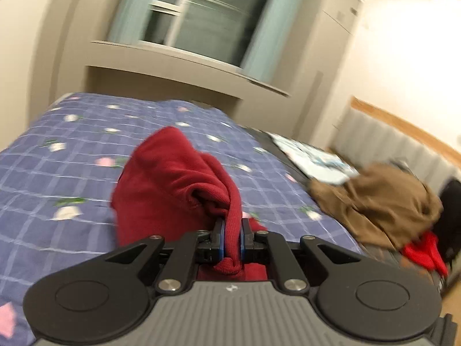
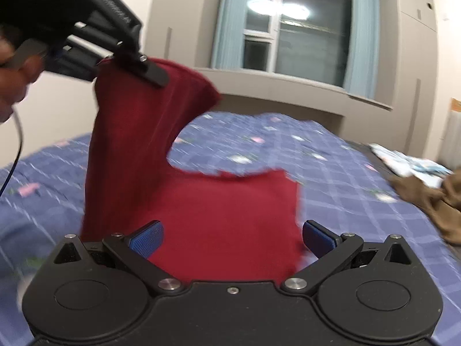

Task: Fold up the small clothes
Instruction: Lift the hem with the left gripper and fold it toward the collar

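Red knit garment [image 1: 173, 178] sits pinched in the left gripper [image 1: 232, 236] at bottom centre of the left wrist view: blue pads pressed together on a bunched edge of cloth, rest of it bulging fwd over the bed [image 1: 72, 150]. Right wrist view shows the same left gripper [image 2: 149, 75] at upper left, tilted down-right, a person's hand [image 2: 14, 66] wrapped round its handle w/ a cable hanging below; garment [image 2: 201, 216] hangs from it & drapes down toward frame bottom. Right gripper [image 2: 232, 239] at bottom centre, jaws wide apart, blue pads either side of the lower cloth; can't tell if the pads touch it, no squeeze visible. Farther off: blue check bedspread w/ pink & white flowers. At right edge, brown garment [image 1: 374, 201] in a heap, brighter red item [image 1: 423, 250] beside it. Beyond, window [image 2: 296, 28] w/ pale blue curtains; views motion-blurred.
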A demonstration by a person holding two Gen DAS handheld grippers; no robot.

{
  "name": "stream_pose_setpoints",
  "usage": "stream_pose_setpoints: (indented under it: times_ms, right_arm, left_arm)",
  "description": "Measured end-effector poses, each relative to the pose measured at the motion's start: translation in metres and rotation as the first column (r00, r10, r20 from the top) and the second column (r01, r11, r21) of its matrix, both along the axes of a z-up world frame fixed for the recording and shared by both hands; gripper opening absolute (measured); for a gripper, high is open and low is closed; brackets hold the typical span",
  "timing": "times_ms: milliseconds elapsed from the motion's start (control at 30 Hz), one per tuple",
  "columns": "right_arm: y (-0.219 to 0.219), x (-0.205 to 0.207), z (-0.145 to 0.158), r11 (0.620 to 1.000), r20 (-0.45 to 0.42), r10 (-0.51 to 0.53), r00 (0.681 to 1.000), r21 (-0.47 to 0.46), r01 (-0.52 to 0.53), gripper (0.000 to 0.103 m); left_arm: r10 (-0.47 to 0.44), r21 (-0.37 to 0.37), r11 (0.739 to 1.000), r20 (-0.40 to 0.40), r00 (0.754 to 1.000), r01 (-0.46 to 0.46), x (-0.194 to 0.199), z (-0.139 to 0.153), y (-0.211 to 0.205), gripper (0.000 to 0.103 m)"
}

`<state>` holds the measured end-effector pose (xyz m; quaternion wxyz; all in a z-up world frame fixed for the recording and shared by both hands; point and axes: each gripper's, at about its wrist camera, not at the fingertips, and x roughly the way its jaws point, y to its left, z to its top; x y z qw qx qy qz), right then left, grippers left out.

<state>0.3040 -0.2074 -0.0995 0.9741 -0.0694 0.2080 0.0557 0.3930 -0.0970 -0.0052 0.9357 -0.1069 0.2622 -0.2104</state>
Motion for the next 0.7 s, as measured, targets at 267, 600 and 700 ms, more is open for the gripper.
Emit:
stream_pose_setpoints:
  times_ms: [267,600,700]
  right_arm:
    - [-0.065,-0.055,-0.018,0.985,-0.085,-0.126,0.988,0.108,0.135,0.102]
    - [-0.094,-0.063,-0.029,0.94,-0.095,-0.106,0.99,0.314,0.131,0.102]
    - [-0.103,-0.065,-0.031,0.92,-0.093,-0.111,0.989,0.367,0.138,0.102]
  left_arm:
    - [-0.139,0.112,0.982,-0.097,0.986,0.15,0.003,-0.043,-0.106,0.009]
    - [-0.184,0.146,0.965,-0.209,0.961,0.216,-0.008,-0.068,-0.116,0.06]
    - [-0.185,0.12,0.97,-0.205,0.961,0.212,-0.011,-0.06,-0.106,0.071]
